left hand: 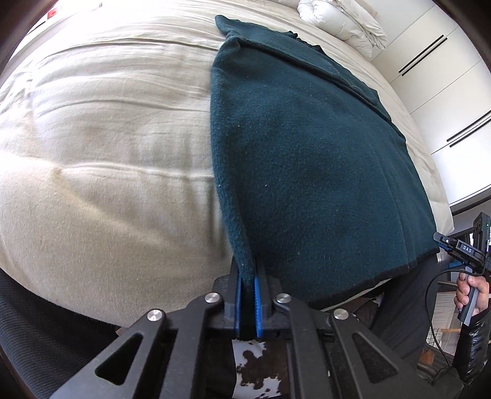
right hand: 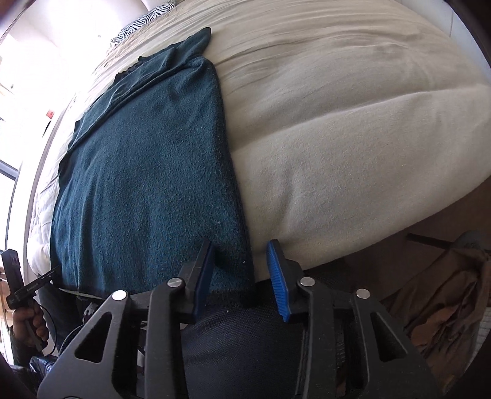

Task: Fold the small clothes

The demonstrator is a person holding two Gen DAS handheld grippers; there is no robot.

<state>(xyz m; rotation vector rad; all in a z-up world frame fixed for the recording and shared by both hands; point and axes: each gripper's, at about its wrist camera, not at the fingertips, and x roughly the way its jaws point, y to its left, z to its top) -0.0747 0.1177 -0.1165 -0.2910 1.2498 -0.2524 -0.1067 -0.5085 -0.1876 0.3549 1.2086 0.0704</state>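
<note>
The left gripper [left hand: 248, 287] is clamped on the near left corner of the dark green garment [left hand: 307, 147], its blue pads pinching the fabric edge. The right gripper [right hand: 242, 276] stands apart, straddling the garment's near right corner; one pad lies on the cloth, the other on the beige bedcover [right hand: 353, 138], not pressing. The garment lies flat on the bed, a sleeve folded across its far end. Beyond it sit a white duvet bundle [left hand: 340, 21], white wardrobe doors [left hand: 442, 76] and a zebra-print pillow [right hand: 144, 21]. Below the bed edge, perhaps a cowhide rug [left hand: 260, 368].
</note>
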